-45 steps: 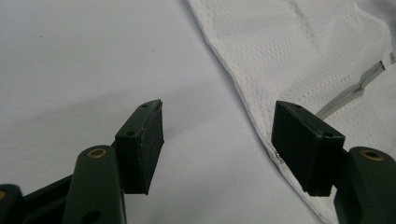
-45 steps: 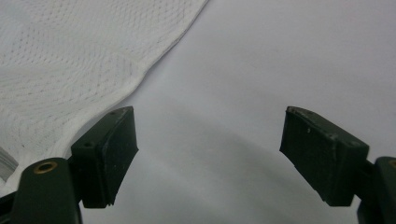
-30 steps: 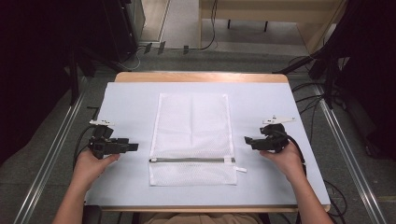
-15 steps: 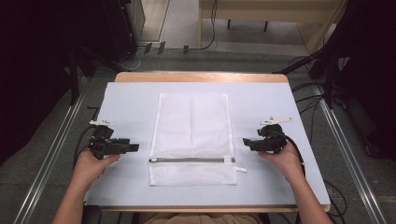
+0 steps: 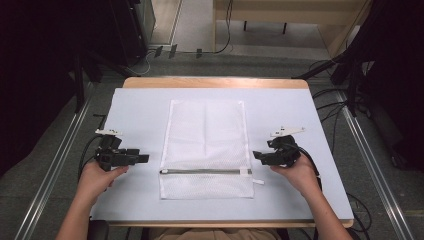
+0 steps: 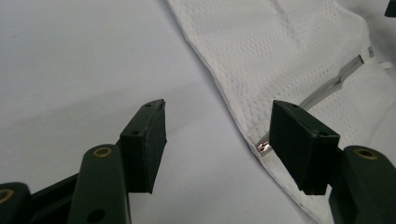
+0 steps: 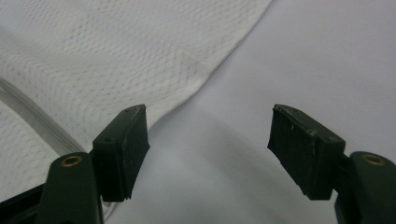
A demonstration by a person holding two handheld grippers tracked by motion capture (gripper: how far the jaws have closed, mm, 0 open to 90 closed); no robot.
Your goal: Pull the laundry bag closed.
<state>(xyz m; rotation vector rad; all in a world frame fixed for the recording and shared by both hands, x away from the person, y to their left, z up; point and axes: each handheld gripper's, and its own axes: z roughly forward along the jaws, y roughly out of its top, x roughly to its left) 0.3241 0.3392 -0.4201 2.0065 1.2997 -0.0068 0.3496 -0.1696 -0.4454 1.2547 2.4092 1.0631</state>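
Nearest the person, both forearms come in over the front edge of the table (image 5: 135,210), each hand holding a tool. The left tool (image 5: 142,158) sits on the pale table cover just beside the left edge of the white mesh laundry bag (image 5: 207,145), level with its zipper (image 5: 200,171); the right tool (image 5: 257,156) sits just beside the bag's right edge at about the same height. Neither touches the fabric as far as the high view shows.

In the left gripper view the left tool (image 6: 217,140) has its jaws spread wide with nothing between them but bare cover and the bag's hem, the metal end of the zipper (image 6: 266,148) lying close by the far jaw. In the right gripper view the right tool (image 7: 210,144) is likewise wide open and empty, the bag's edge (image 7: 177,79) curving under its near jaw.

Farther out, the bag lies flat and smooth in the middle of the table, long side running away from the person, zipper closed across the near end with its pull (image 5: 244,172) at the right.

I judge the work as barely begun: the tools are placed for a grasp at either side, but nothing is gripped, lifted, folded or unzipped yet, so the whole handling of the bag is left
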